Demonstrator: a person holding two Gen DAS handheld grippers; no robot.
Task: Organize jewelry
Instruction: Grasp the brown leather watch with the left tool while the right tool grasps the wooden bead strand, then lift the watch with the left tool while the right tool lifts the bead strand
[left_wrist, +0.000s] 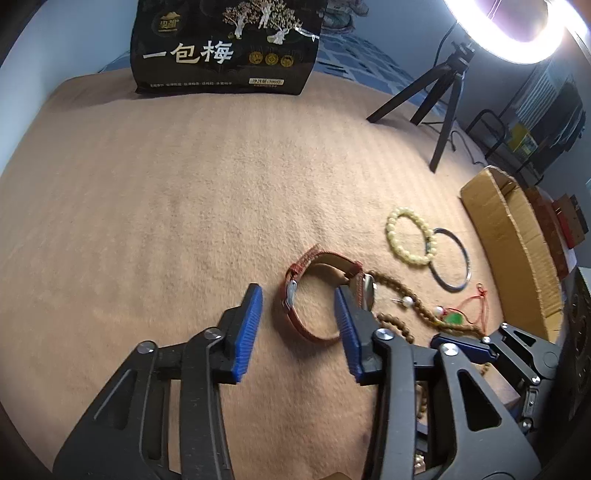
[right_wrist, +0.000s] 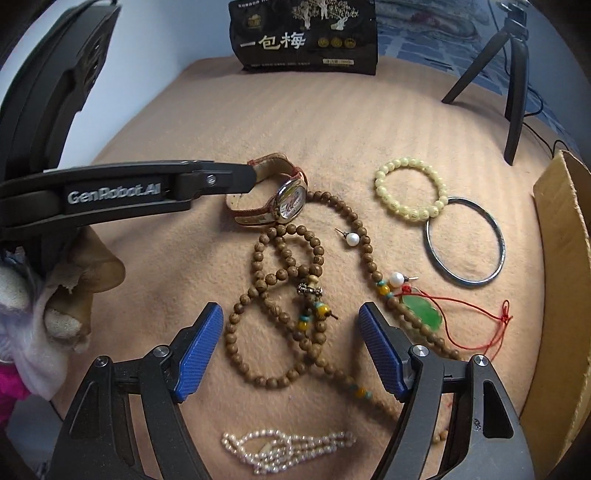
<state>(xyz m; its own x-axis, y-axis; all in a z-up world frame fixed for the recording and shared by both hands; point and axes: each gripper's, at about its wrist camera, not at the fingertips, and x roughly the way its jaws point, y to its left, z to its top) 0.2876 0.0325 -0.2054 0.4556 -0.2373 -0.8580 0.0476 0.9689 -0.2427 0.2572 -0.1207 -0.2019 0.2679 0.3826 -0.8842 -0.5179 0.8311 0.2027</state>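
The red-strapped wristwatch (left_wrist: 325, 291), light with a floppy strap and rigid case, lies at twelve o'clock of the left gripper (left_wrist: 299, 325), whose half-open fingers straddle the strap, the best hold.

Bare blanket (left_wrist: 166, 206) lies left; cardboard box (left_wrist: 517, 236) walls the right.

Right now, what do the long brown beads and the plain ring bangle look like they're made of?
Long brown beads: probably wood, matte, with visible grain stripes on each bead. Ring bangle: likely metal, thin, polished, silvery, catching light along its rim; plated or solid cannot be told.
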